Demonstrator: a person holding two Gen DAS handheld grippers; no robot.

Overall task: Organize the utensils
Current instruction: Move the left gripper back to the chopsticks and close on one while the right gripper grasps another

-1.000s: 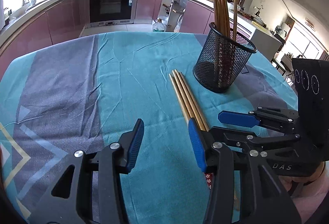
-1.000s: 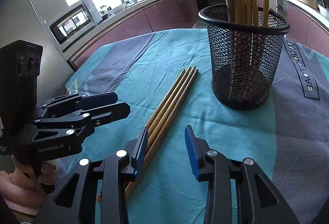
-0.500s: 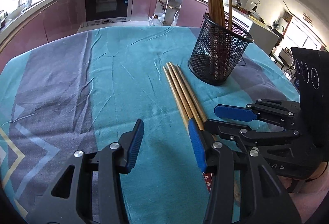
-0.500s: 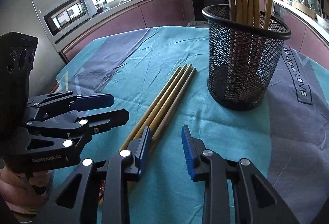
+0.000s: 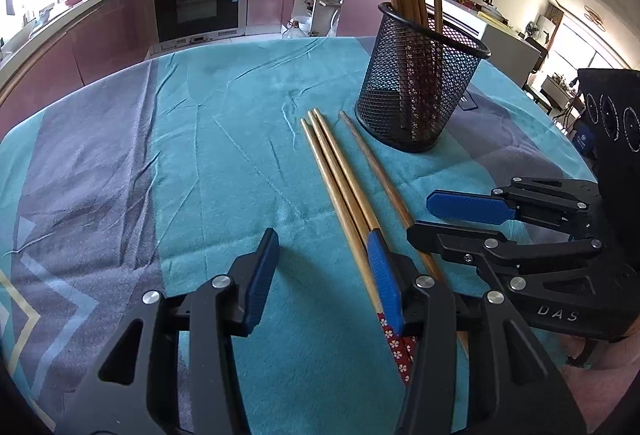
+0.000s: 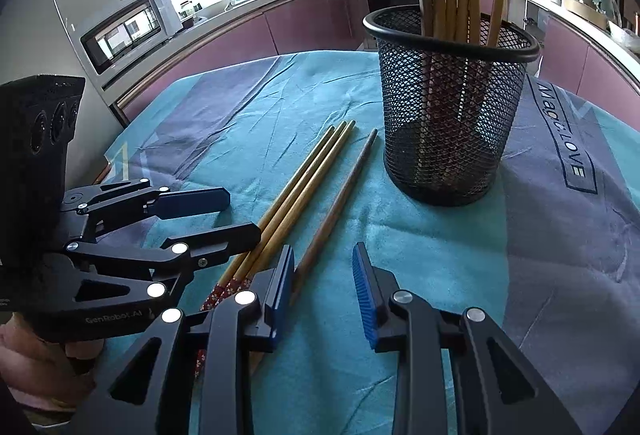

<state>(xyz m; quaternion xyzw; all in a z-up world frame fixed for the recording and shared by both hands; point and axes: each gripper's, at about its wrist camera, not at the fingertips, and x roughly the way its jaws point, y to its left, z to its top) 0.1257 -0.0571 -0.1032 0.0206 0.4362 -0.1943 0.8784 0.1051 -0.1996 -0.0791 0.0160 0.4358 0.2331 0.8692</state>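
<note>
From the left wrist, the left gripper (image 5: pixel 324 275) stands moderately open over bare cloth and holds nothing. Its right finger lies against the three bunched chopsticks (image 5: pixel 340 179) at centre, so a nudge could roll them apart. One stray chopstick (image 5: pixel 376 171) lies just to their right. The mesh cup (image 5: pixel 420 91), upper right, holds several upright chopsticks.

From the right wrist, the right gripper (image 6: pixel 324 283) – narrower, its jaws having just been closing – grips nothing; the stray chopstick (image 6: pixel 340 195) passes by its left finger. Closing here would likely miss it or flick it toward the mesh cup (image 6: pixel 448 107), upper right, which looks light enough to tip.
</note>
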